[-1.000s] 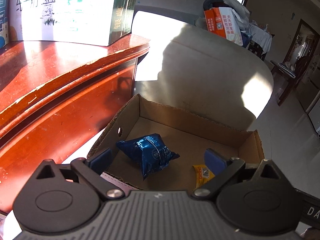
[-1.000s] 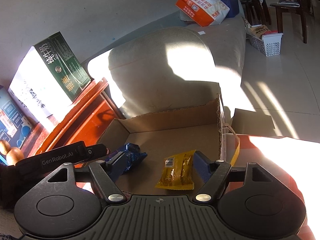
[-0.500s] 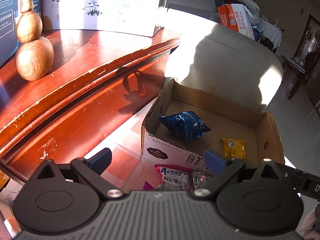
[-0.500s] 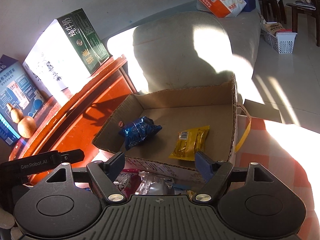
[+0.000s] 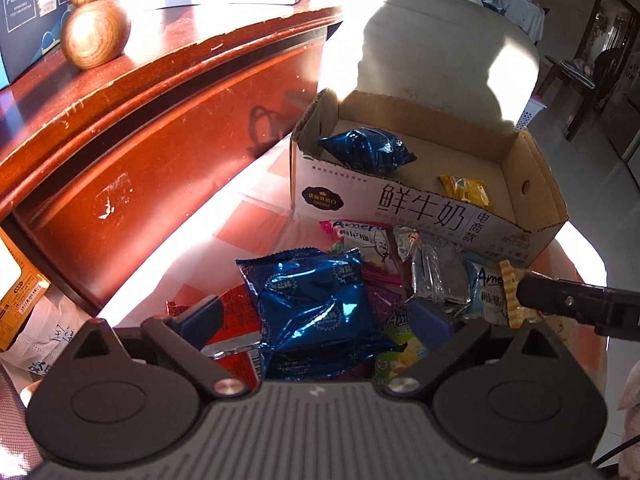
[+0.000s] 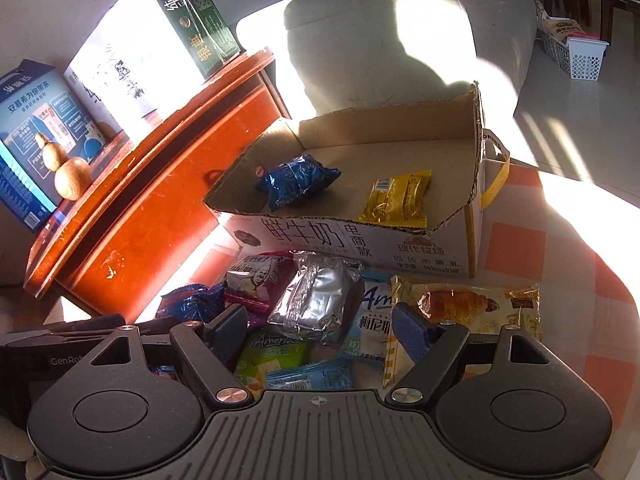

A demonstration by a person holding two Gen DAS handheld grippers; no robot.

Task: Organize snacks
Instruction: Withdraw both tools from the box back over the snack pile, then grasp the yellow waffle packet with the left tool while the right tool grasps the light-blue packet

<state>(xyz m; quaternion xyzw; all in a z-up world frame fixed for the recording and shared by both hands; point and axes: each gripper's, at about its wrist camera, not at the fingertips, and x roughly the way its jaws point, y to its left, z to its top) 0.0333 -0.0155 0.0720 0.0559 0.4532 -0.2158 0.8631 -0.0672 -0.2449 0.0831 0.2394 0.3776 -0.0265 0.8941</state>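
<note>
An open cardboard box (image 5: 404, 204) (image 6: 352, 236) holds a blue foil packet (image 5: 366, 150) (image 6: 296, 182) and a yellow packet (image 5: 466, 190) (image 6: 396, 198). In front of it lies a heap of snacks: a big blue packet (image 5: 316, 304), a silver packet (image 6: 316, 298) (image 5: 438, 276), a croissant packet (image 6: 468, 308) and several more. My left gripper (image 5: 316, 318) is open above the big blue packet. My right gripper (image 6: 320, 328) hangs over the heap, its jaws opening, nothing pressed between the pads.
A red wooden cabinet (image 5: 140, 120) (image 6: 160, 184) stands left of the box, with a wooden gourd (image 5: 94, 28) (image 6: 68, 174) and cartons (image 6: 152, 36) on it. A grey sofa (image 6: 380, 44) is behind. The checked cloth (image 6: 560, 248) stretches to the right.
Both grippers have pulled back from over the box toward the near side and tipped down. The snack heap in front of the box has come into view.
</note>
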